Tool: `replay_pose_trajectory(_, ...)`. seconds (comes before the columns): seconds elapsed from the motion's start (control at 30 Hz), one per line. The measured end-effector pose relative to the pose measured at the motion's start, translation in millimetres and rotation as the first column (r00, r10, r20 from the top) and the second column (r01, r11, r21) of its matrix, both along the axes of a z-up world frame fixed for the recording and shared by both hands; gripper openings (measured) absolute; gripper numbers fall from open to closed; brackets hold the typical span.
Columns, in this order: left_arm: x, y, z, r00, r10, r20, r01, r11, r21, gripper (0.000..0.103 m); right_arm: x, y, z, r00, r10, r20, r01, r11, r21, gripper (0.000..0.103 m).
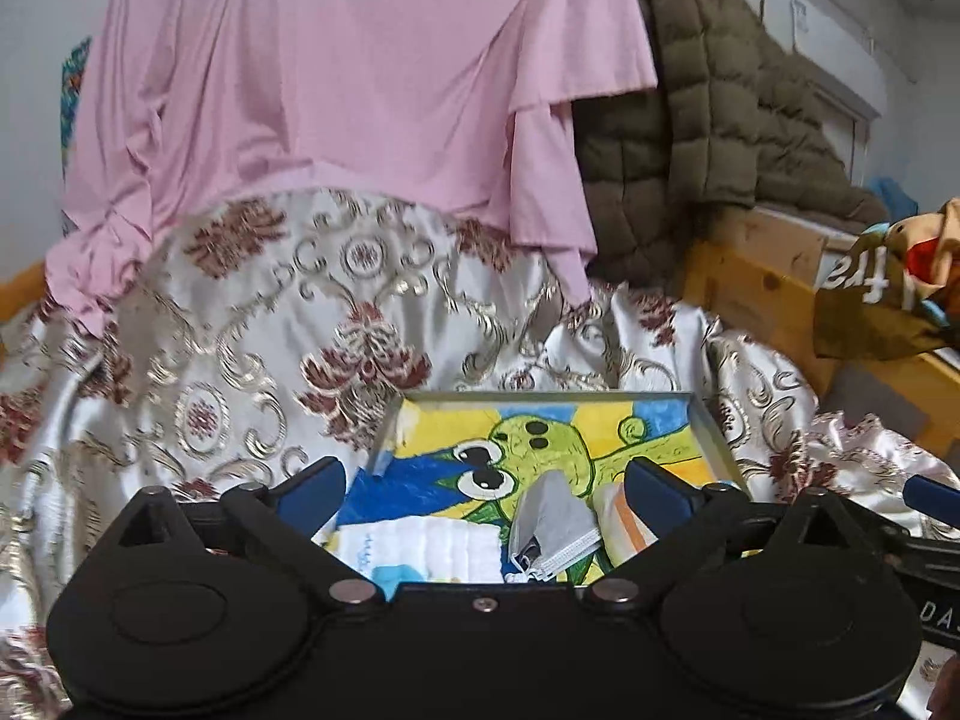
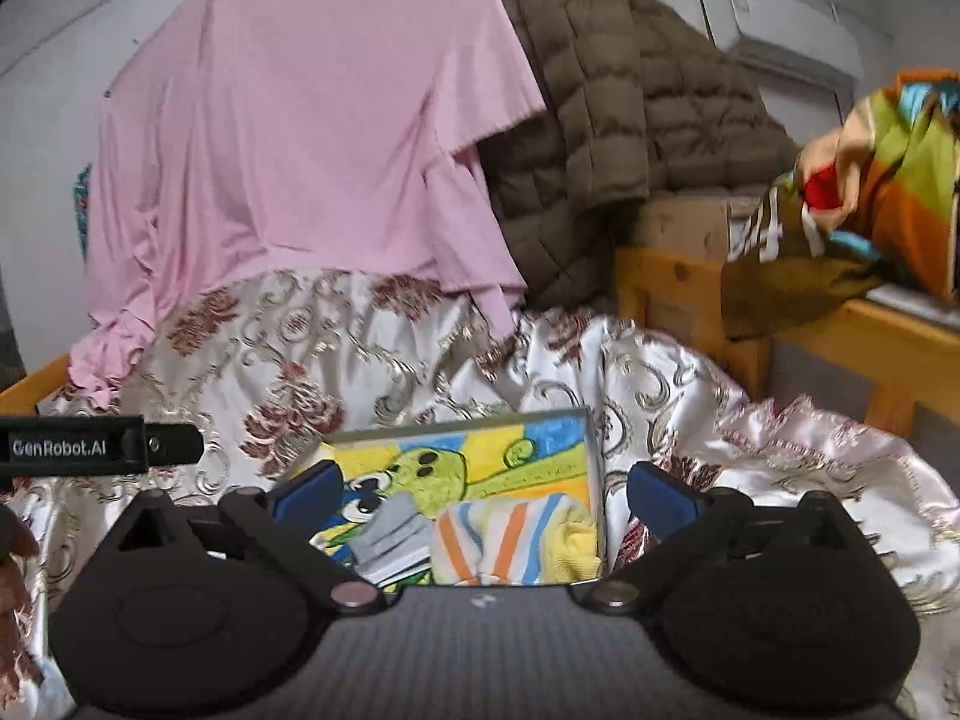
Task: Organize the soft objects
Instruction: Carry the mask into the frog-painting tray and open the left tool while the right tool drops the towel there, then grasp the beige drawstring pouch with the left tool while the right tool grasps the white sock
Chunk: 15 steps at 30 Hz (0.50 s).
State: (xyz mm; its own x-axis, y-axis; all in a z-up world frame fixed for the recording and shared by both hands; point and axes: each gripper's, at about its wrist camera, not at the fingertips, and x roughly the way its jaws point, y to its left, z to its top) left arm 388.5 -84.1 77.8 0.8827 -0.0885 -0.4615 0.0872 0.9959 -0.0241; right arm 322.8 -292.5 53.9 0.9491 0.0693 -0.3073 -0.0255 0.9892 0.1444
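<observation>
- I see the soft items in the shallow tray [image 1: 714,438] with the cartoon-printed floor: a folded grey cloth [image 1: 555,522] mid-tray, a white quilted cloth [image 1: 432,552] at its left, a striped sock [image 2: 504,540] at its right.
- My left gripper [image 1: 486,489] is released, jaws wide and empty above the tray's near edge.
- My right gripper [image 2: 486,495] likewise (nothing between its pads).
- The tray sits on a floral satin bedspread [image 1: 252,324], clear around its rim; pink cloth [image 1: 336,72] hangs beyond.

Glossy satin bedspread [image 1: 252,324], matt pink cotton cloth [image 1: 336,78], quilted brown jacket [image 1: 696,120], metal-rimmed tray [image 1: 717,438], knotty wood frame [image 1: 762,288].
</observation>
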Motion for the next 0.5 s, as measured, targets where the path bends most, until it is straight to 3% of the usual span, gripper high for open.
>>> replay_pose_trajectory(0.23,-65.1,16.0,19.8,0.996,-0.009,0.085,0.009,1.000,-0.001,0.102,-66.8,16.1,13.1,0.995,0.025,0.098,-0.020,0.999,-0.047,0.103)
replay_pose_trajectory(0.5,-141.7,42.3,16.0,0.991,-0.010,0.134,0.015,0.999,-0.038,0.102,-131.0,30.0,14.2,0.989,0.044,0.140,-0.034,0.997,-0.074,0.103)
